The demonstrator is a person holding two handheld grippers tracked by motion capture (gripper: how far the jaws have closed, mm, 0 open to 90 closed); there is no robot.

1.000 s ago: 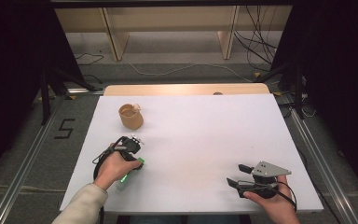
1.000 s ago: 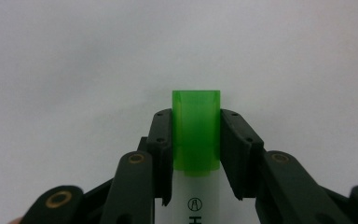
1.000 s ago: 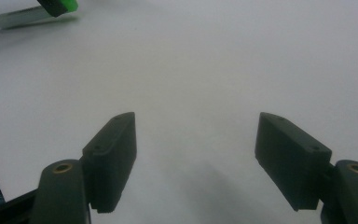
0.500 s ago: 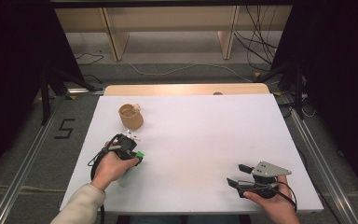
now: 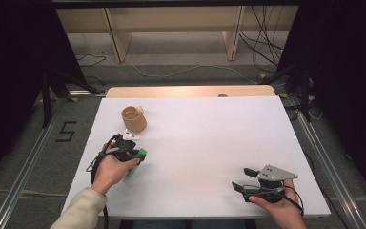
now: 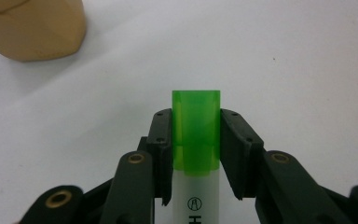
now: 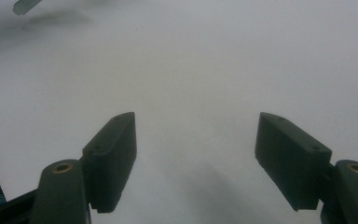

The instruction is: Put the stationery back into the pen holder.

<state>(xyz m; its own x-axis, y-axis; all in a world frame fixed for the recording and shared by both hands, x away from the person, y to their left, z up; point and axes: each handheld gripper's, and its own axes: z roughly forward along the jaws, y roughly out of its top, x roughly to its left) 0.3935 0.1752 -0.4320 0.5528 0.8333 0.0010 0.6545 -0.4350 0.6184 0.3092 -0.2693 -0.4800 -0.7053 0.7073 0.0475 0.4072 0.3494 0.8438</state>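
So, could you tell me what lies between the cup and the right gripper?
Nothing: in the high view, bare white table runs from the cup to the right gripper. The left gripper, holding the marker, sits beside that line.

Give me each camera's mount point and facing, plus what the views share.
High view: above the person's side, looking forward and down on the white table; both forearms enter from the bottom, left gripper near the tan ceramic cup.
Left gripper view: rides the left gripper, looking along its jaws shut on a green-capped white marker; cup ahead.
Right gripper view: rides the right gripper, jaws open over bare table.
Shared: cup and marker in high and left views.
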